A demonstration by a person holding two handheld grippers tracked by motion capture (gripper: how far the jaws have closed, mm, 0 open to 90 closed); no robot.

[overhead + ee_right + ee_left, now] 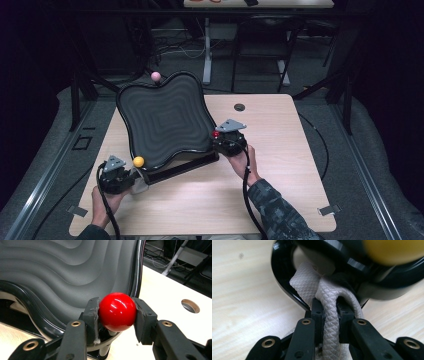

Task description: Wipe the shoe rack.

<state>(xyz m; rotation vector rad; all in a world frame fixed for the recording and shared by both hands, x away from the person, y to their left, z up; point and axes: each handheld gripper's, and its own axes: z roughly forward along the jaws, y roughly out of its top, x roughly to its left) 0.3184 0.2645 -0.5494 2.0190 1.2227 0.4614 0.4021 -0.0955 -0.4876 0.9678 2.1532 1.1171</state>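
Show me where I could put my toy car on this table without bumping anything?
Bare wood lies on the table to the right of the right hand-held gripper, up to the cable hole. The near strip between the two forearms is free too. The left half is crowded by the tilted black wavy tray.

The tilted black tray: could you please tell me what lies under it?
Under the tray, a black base bar lies on the table. The tray covers whatever else supports it.
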